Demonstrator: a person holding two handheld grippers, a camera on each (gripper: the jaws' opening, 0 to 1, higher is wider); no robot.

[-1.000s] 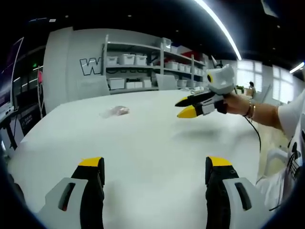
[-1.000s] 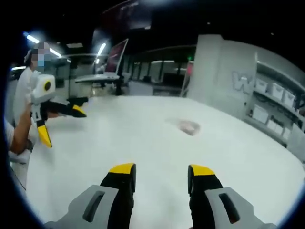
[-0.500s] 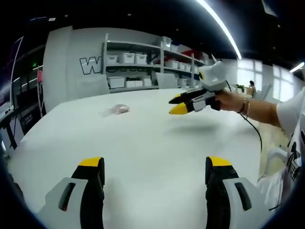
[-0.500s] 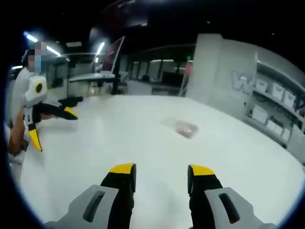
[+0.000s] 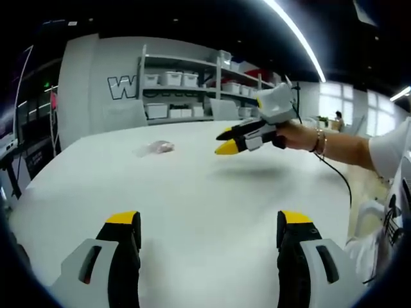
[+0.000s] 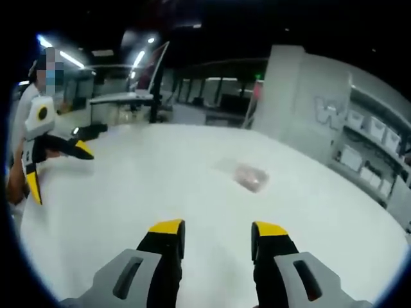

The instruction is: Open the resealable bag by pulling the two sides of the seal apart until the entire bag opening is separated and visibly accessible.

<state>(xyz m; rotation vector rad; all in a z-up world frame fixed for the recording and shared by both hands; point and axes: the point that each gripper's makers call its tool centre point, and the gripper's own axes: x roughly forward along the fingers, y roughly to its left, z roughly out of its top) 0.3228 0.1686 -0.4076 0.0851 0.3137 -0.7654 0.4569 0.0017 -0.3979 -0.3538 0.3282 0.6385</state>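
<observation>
— How do the tongs stand?
— Left tongs (image 5: 210, 228) gape wide, holding nothing; right tongs (image 6: 210, 234) are parted too, also bare, both above the tabletop (image 5: 212, 186).
— And the bag?
— The bag (image 6: 249, 176) lies flat on the tabletop, well apart from both tongs, ahead of them, its seal too small to judge.

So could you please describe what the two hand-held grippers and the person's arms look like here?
Each hand-held gripper has black jaws with yellow tips on grey bodies: the left hand-held gripper and the right hand-held gripper. Seen from the left gripper view, the right one carries a white housing with a black cable trailing from it. The person wears a bracelet and a white short sleeve.
</observation>
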